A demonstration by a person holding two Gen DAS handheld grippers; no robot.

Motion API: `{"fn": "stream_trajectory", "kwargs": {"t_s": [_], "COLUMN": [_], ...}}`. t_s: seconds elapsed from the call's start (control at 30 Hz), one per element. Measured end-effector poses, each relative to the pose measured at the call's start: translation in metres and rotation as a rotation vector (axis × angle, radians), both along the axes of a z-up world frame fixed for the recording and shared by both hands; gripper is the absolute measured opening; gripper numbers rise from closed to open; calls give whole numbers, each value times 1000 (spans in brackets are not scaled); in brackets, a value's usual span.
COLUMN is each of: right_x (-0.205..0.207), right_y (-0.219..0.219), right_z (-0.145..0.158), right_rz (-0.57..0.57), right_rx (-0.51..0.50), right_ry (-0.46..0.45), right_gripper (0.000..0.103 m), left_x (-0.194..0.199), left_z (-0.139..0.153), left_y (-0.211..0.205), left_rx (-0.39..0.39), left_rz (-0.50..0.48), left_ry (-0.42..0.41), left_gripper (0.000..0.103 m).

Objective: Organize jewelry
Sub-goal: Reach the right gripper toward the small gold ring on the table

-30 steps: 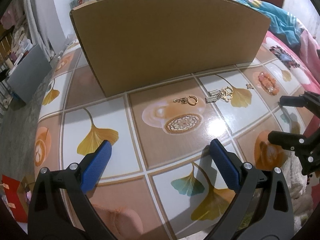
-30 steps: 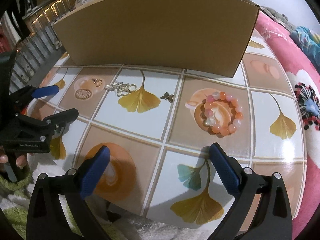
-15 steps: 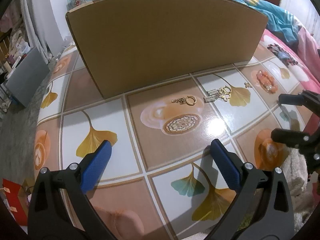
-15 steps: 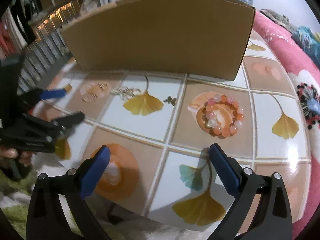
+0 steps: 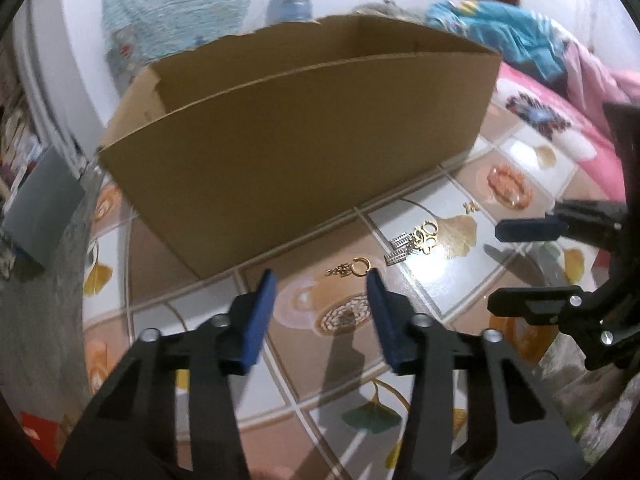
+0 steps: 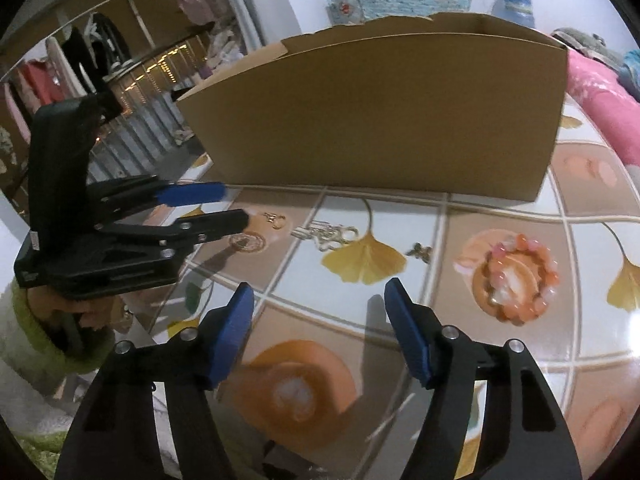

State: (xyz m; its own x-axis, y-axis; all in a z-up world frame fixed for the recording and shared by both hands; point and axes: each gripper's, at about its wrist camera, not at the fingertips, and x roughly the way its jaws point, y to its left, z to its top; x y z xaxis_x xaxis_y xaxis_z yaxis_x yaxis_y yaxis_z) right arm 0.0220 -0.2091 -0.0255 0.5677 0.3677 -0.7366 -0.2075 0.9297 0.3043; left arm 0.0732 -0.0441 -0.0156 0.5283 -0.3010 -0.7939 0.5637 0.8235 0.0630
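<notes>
Home, prob. a bedroom. Landmark: cardboard box (image 6: 372, 120) on table w/ ginkgo-leaf cloth (image 6: 364, 258). Right of box: pink floral bedding (image 5: 560, 136), rumpled blue blanket (image 5: 504, 32). Left of box: clothes on hangers (image 6: 80, 56), string lights. Behind box: teal textile on white wall (image 5: 172, 4), water bottle (image 5: 290, 2).

In front of me an open-topped cardboard box (image 5: 288, 152) stands upright on the tabletop. Along its near wall the jewelry lies flat in a row: a gold hoop earring (image 5: 354, 269), a silver-and-gold tangled cluster (image 5: 412, 242), a tiny butterfly charm (image 6: 419, 251), and a coral bead bracelet (image 6: 516, 280) farthest right.
</notes>
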Motion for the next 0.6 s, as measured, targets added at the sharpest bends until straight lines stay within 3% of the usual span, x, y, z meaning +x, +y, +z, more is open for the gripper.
{"fn": "stream_trajectory", "kwargs": {"t_s": [0.13,0.43,0.6], "right_x": [2,12,11], "right_y": [6,9,7], "right_z": [-1,-5,-8], "right_rz": [26,32,31], "right_rx": [15,32,44], "right_ry": [-7,-8,-6], "right_gripper": [66,66,66], "left_x": [7,17,20], "left_z": [-5,-12,-13], "left_y": [-9,-21,-23], "left_rx": [41,81,41], "left_rz": [-50,-137,-157], "left_ry": [28,68,109], "left_gripper": [26,25,7]}}
